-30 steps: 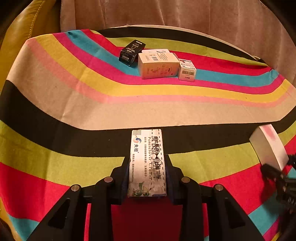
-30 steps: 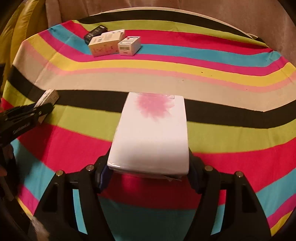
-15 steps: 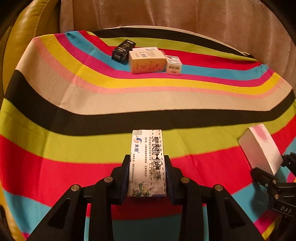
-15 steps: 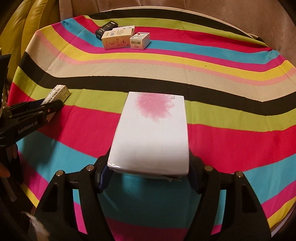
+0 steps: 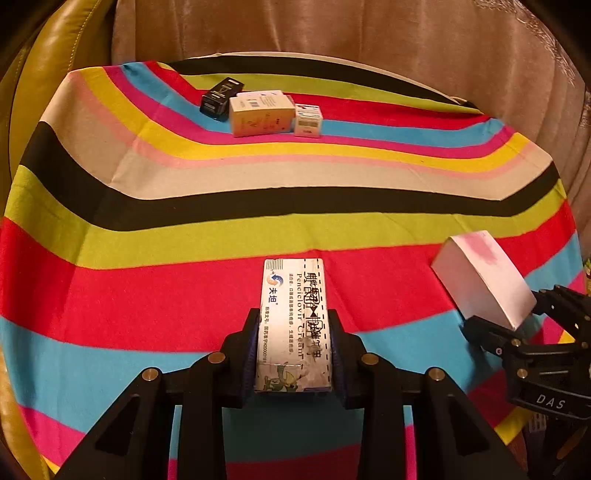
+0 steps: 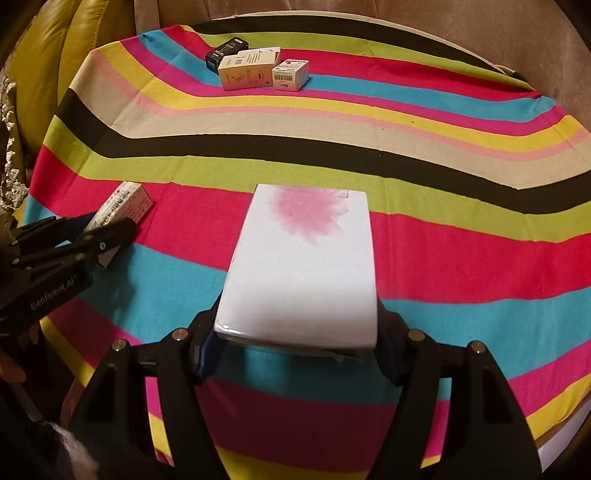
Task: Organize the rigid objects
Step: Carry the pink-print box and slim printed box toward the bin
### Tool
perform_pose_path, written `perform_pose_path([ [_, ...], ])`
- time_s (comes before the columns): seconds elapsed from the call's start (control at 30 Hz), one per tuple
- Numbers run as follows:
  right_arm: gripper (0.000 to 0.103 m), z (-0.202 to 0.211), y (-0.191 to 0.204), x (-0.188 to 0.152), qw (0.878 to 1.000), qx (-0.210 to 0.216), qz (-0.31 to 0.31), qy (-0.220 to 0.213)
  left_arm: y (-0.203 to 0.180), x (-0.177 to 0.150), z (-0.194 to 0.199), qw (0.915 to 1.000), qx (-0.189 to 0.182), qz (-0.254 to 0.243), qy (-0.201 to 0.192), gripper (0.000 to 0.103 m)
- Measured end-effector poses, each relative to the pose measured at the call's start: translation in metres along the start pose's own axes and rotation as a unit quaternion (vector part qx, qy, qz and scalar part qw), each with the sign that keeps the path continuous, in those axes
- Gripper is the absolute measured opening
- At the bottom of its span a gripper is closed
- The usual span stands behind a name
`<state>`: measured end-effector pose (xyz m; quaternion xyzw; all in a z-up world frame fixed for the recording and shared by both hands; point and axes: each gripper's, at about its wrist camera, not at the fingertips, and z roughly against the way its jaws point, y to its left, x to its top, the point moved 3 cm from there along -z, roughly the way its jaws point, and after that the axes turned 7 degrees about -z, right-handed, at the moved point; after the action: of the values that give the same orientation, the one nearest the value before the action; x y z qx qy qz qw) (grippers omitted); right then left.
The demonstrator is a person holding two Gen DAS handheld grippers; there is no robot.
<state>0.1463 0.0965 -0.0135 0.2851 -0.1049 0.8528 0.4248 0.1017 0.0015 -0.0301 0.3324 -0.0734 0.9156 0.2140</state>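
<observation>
I am working over a striped cloth [image 5: 258,177] that is covering the whole table, with a tan curtain [image 5: 332,29] hanging behind its far edge and a yellow chair [image 5: 33,74] sitting at the far left.

In my right tongs [image 6: 299,339] I am holding the white box [image 6: 303,266], the biggest of the lot, with a pink flower print at its far end. The jaws are pressing on its two long sides near the back, so most of it is sticking out ahead of me, which should let me set it down front first. It is hanging above the near blue and red stripes.

In my left tongs [image 5: 293,354] I am gripping the cream box [image 5: 293,325], a narrow carton, squeezed across its width with its printed face turned up. It too is floating over the near stripes, left of the white box and well apart from it.

At the far side three boxes are sitting in a tight row on the blue stripe: a tan box [image 5: 258,116] in the middle, a small white box [image 5: 308,120] touching its right end, and a black box [image 5: 221,98] at its left, angled away. I judge that row to be the collecting spot, so both of my boxes are probably heading there to line up beside it.
</observation>
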Motion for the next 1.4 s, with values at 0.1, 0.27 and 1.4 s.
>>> perform_pose_path([
  [0.1,0.07,0.006,0.0,-0.004,1.0,0.0,-0.001,-0.003,-0.005,-0.004,0.004,1.0,-0.005,-0.004,0.0,0.034],
  [0.27,0.07,0.022,-0.002,-0.009,1.0,0.007,-0.01,-0.014,-0.012,-0.008,0.011,0.9999,-0.01,-0.013,-0.002,0.034],
  [1.4,0.071,0.175,-0.161,-0.118,0.978,-0.049,-0.177,-0.1,-0.206,-0.009,0.079,0.968,-0.115,-0.22,-0.037,0.034],
])
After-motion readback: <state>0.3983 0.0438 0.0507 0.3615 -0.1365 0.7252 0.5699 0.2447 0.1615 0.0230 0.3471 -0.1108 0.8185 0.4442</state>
